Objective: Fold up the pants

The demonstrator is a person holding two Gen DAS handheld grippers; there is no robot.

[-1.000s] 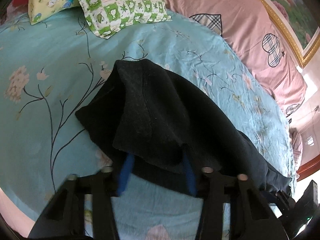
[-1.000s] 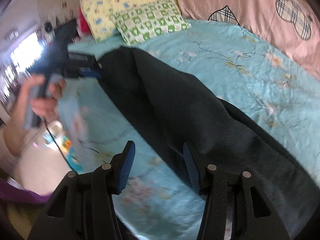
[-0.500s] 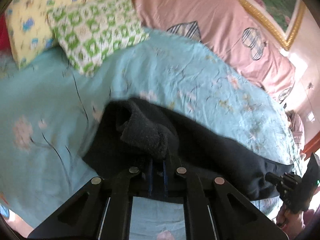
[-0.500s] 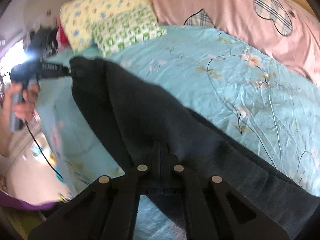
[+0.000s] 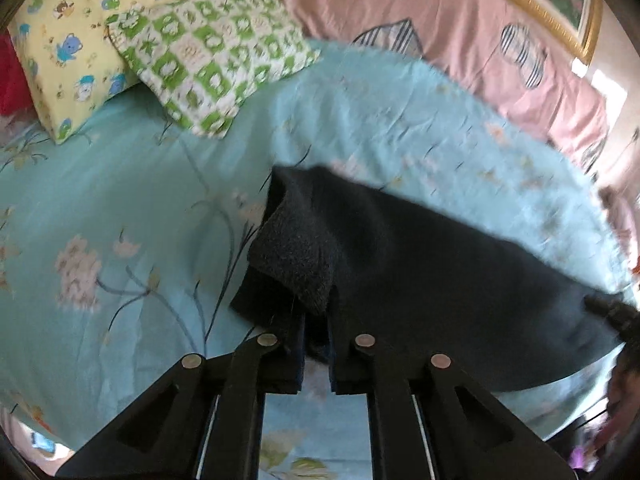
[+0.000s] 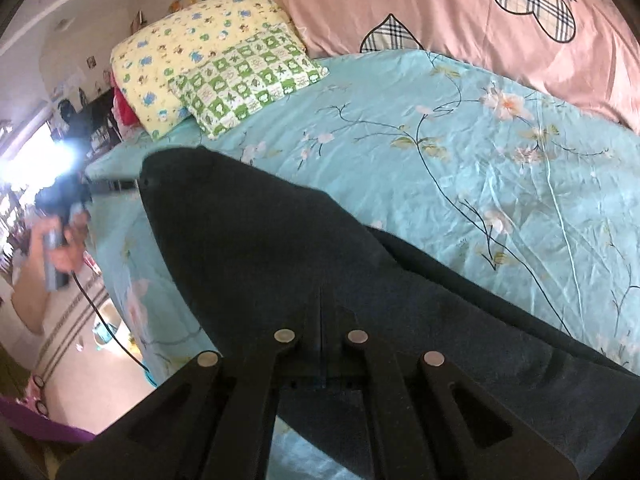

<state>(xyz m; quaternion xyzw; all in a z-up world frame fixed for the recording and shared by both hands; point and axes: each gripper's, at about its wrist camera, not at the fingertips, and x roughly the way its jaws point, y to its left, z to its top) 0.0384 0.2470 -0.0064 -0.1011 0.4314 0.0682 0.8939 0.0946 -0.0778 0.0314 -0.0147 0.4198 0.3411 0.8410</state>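
Now the dark pants (image 5: pixel 420 264) lie stretched across the turquoise flowered bedsheet (image 5: pixel 120 200), with both grippers pinching them at opposite ends. Seen from the left wrist, the left gripper (image 5: pixel 317 344) has a bunched fold of the dark fabric between its nearly closed jaws; the jaws have just eased apart a little, yet the cloth sits gripped between the pads, and a thick knitted cuff flops over just beyond the fingertips. Seen from the right wrist, the right gripper (image 6: pixel 321 320) has its jaws fully together on the near edge of the pants, which run away from it to the far left, where the left gripper (image 6: pixel 120 186) holds the other end in a person's hand (image 6: pixel 66 240). A green checked pillow (image 5: pixel 212 60) and a yellow printed pillow (image 5: pixel 76 40) rest at the far side of the bed, with a pink quilt (image 6: pixel 480 20) along the far right.
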